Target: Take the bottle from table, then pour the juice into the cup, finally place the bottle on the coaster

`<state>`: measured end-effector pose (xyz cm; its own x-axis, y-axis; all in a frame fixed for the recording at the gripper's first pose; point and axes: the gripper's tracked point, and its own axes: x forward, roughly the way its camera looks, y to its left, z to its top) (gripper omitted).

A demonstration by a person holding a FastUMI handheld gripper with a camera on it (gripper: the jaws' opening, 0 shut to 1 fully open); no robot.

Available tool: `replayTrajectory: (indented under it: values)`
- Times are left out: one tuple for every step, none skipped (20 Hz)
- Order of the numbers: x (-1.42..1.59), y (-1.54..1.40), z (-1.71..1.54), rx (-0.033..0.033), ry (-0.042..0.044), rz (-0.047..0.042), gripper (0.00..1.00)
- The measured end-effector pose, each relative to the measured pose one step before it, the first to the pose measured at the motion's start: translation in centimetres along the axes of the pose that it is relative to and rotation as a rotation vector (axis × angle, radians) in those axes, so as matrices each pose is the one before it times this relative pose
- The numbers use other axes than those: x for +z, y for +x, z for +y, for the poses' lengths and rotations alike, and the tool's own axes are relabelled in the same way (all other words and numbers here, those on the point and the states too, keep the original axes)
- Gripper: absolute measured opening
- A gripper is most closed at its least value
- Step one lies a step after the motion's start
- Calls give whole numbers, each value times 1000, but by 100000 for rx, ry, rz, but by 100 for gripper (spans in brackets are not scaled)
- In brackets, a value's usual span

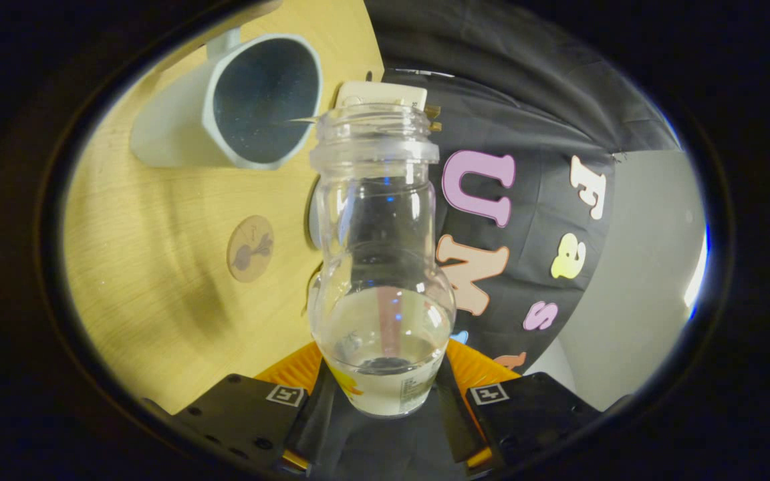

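A clear bottle [379,267] sits clamped between the two fingers of the handheld gripper [385,391], both pads pressing on its lower body from either side, so the gripper is closed on it. The bottle is uncapped, its threaded mouth pointing away from the fingers, and the whole view is rolled over so that the wooden table [158,280] stands beside the bottle rather than beneath it. A small amount of pale liquid pools in the base of the bottle, nearest the fingers, and the upper body looks empty. Just beside the bottle's mouth lies the open top of a pale grey cup [251,100], its dark interior facing the camera and its rim close to the bottle's lip; whether the two touch cannot be told. A round wooden coaster [250,248] with a dark figure on it lies on the table, level with the bottle's mid-body and apart from the cup. A small white block [381,94] shows just beyond the bottle's mouth
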<state>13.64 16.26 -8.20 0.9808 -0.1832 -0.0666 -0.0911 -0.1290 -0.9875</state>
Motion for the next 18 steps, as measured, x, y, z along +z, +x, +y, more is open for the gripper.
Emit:
replayTrajectory:
  values:
    - [181,67,-26,-75,-579,-223,74]
    - [-11,-103,-13,74,-103,-87,74]
    - [109,-12,-43,-15,-415,-74,74]
    - [74,41,-126,-132,-565,95,74]
    - [-94,-78,-174,-284,-624,-23,74]
    - [-35,-49,-148,-339,-678,-49,74]
    - [56,160,-241,-483,-821,43,74]
    - [-86,-62,-225,-590,-1006,-70,74]
    - [-9,58,-219,-470,-831,-18,74]
    - [-31,-87,-104,41,-341,-56,74]
    - [-175,-21,-128,-37,-235,18,74]
    - [-28,-29,-259,-475,-477,-14,74]
    - [47,-9,-178,-336,-388,-82,74]
    - [122,68,-264,-543,-600,-263,74]
    - [-57,-19,-159,-688,-655,-143,74]
    - [-18,-97,-270,-727,-868,-327,74]
    - [109,32,-160,-305,-608,-295,74]
    - [91,5,-96,-49,-693,-194,74]
